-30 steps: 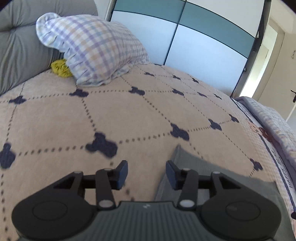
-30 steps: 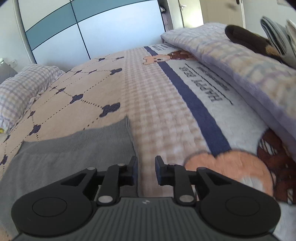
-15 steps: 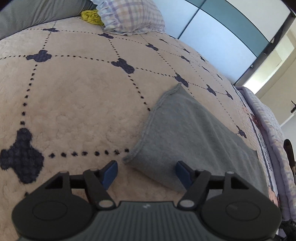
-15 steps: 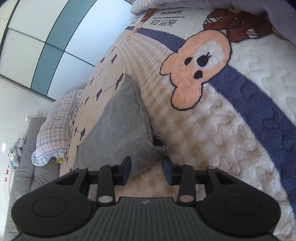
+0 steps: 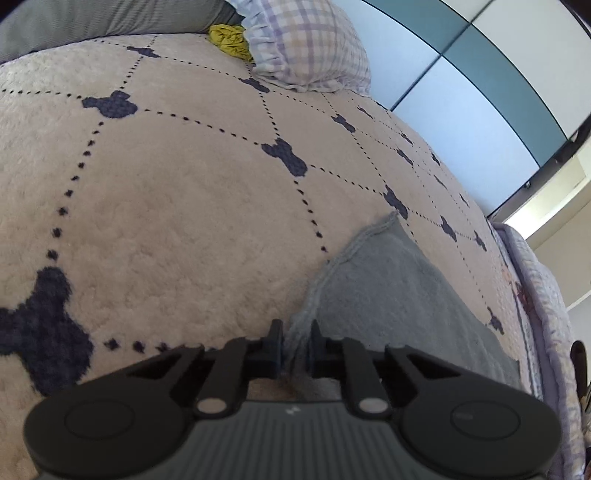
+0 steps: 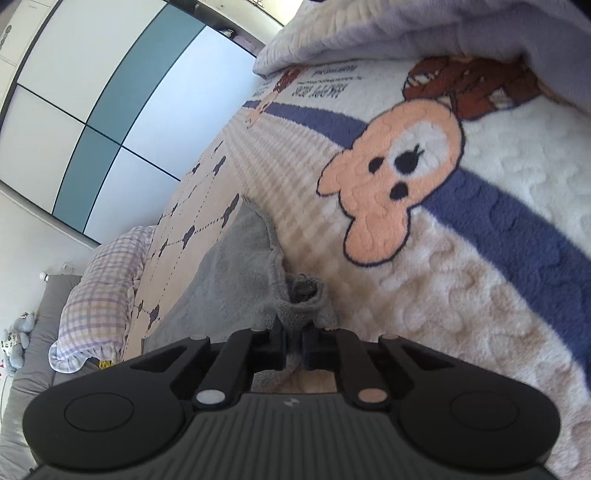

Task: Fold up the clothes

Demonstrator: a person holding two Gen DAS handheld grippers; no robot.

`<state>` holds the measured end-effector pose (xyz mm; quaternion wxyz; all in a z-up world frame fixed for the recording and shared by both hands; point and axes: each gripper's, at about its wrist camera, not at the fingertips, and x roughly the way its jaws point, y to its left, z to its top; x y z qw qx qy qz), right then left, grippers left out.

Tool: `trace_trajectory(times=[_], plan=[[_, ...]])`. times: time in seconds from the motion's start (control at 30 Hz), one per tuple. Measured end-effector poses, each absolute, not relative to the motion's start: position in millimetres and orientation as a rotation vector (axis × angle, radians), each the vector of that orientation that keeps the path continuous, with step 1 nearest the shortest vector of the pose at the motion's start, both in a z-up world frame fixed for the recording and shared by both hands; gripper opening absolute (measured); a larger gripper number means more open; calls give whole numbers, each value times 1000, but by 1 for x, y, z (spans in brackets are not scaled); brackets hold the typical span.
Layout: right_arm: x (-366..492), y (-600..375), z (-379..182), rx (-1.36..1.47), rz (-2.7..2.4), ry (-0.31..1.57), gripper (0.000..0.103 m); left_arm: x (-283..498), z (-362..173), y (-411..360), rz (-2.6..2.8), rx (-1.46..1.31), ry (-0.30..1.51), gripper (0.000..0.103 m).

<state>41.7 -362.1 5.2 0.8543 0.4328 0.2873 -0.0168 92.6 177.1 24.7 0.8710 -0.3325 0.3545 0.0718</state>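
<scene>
A grey knitted garment (image 5: 391, 295) lies flat on the beige bedspread (image 5: 177, 206). My left gripper (image 5: 294, 338) is shut on its near corner, with grey fabric pinched between the fingers. In the right wrist view the same grey garment (image 6: 240, 258) stretches away toward the pillow. My right gripper (image 6: 293, 338) is shut on its other near corner, which bunches up into a small fold just ahead of the fingertips.
A checked pillow (image 5: 306, 48) and a yellow cloth (image 5: 229, 38) sit at the head of the bed by the grey headboard (image 5: 92, 22). A lilac quilt (image 6: 406, 26) is heaped at the far right. Wardrobe doors (image 6: 92, 96) stand beyond the bed.
Both grippers dropped to the garment's near corners and closed on them. The jaws were open half a second ago and now pinch grey fabric.
</scene>
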Motion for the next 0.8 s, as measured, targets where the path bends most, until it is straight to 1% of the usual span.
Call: trace_trajectory(times=[0.1,0.27,0.4,0.47,0.6,0.63,0.7,0.77,0.8], plan=[[31,-367,20,843,-34,578,5,74,32,193,145,-742,743,11],[-15,-377,35,758,11,586,5,-3,50,197,93,-715,743,11],[-72,-380,27,748,30,629,5,-65,34,195,70,-642,774,11],[-94,-380,15,748,27,669,5,-83,21,200,55,-637,787,6],[-104,-381,-9,789,36,698,6,-82,22,209,78,-599,777,6],[-102,-379,-9,787,43,691,6,-80,25,209,91,-579,783,6],[-97,-374,-4,762,43,696,12,-80,36,210,100,-537,764,8],[-95,-371,2,750,45,692,22,-81,47,212,94,-505,743,17],[-95,-371,5,750,47,685,26,-80,52,211,94,-492,737,19]])
